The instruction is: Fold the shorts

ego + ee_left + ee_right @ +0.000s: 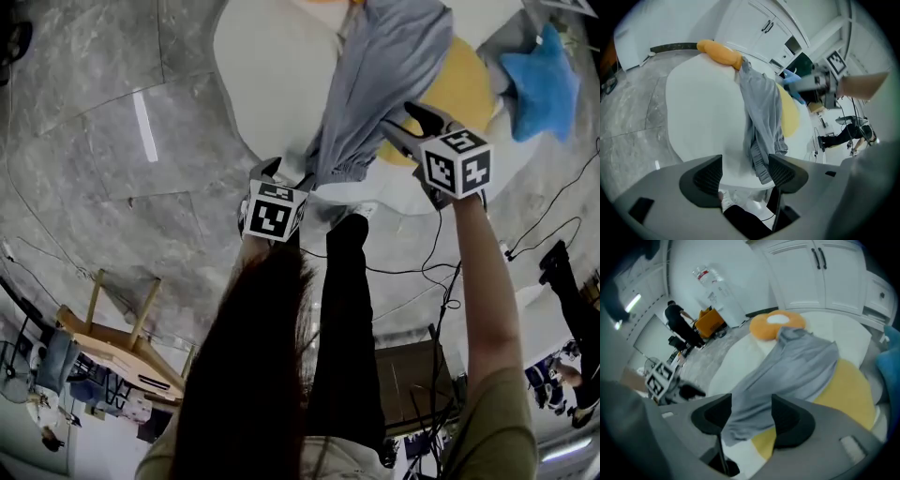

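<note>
The left gripper (745, 171) has its jaws standing wide apart and clamps nothing. The gathered near end of the grey shorts (761, 112) lies just ahead of its gap, close to the right-hand jaw, with neither jaw pressing on it. The right gripper (751, 413) is spread open as well. The shorts' cloth runs across the space beyond its jaws, and it holds nothing.

In the head view the shorts' near end lies between the two grippers. From there the shorts stretch away as one long, narrow strip on the white table (272, 75). Their right side overlaps a yellow round mat (464, 84), whose edge lies under the right gripper. An orange cushion (776, 324) sits at the shorts' far end. A blue star-shaped cushion (539, 80) lies beyond the mat, right of the right gripper. Grey marble floor (112, 141) surrounds the table.
</note>
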The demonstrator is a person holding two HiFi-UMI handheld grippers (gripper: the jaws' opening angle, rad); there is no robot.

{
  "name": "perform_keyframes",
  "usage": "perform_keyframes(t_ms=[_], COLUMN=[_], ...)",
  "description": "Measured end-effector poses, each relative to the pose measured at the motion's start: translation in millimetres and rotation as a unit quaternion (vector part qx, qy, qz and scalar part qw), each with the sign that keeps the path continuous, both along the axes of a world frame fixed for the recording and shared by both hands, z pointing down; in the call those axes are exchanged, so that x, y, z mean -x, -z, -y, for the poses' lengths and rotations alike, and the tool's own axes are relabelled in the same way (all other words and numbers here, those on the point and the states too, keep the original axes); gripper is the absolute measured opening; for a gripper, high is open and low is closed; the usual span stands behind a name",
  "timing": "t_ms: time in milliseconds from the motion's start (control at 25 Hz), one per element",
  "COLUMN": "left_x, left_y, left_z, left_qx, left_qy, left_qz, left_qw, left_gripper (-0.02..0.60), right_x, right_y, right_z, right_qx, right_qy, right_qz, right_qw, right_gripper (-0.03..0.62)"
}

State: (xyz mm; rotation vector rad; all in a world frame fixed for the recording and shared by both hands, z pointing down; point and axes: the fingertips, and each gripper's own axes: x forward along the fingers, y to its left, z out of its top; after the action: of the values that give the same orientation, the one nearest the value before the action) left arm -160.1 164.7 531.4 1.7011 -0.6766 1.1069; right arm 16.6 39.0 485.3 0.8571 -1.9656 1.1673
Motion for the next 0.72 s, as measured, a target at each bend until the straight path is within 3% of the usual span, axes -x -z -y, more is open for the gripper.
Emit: perform_keyframes(t_ms=[120, 240, 360, 560, 600, 680, 720], left_x=[-5, -19, -28, -38, -39, -41, -41], left_y=[7, 9, 3, -13, -15, -17, -17], left_z=[3, -12, -29, -38, -40, -41, -41], left_qx=[-0.017, -0.030, -0.040, -0.040, -0.037, -0.035, -0.037], left_qy=[-0.031, -0.098, -0.149, -0.148, -0.144, -0.141, -0.143], left_qz=[-0.009, -0.015, -0.004, 0.016, 0.018, 0.020, 0.021], left_qw=[0.9994, 0.9946, 0.9881, 0.9880, 0.9887, 0.9891, 0.9888], left_gripper=[0.295, 0.295, 0.295, 0.295, 0.295, 0.295, 0.295], right_x=[20, 40, 53, 62, 62, 59, 55], right_y=[-23, -43, -59, -75, -76, -78, -77], right_z=[-90, -145, -162, -158, -158, -162, -163], right_qx=[0.019, 0.014, 0.003, -0.029, -0.033, -0.038, -0.042], right_qy=[0.104, 0.182, 0.204, 0.240, 0.246, 0.257, 0.260], right_qz=[-0.038, -0.068, -0.082, -0.119, -0.125, -0.132, -0.135], right_qw=[0.994, 0.981, 0.976, 0.963, 0.961, 0.957, 0.955], right_gripper=[0.256, 0.256, 0.255, 0.244, 0.231, 0.139, 0.132])
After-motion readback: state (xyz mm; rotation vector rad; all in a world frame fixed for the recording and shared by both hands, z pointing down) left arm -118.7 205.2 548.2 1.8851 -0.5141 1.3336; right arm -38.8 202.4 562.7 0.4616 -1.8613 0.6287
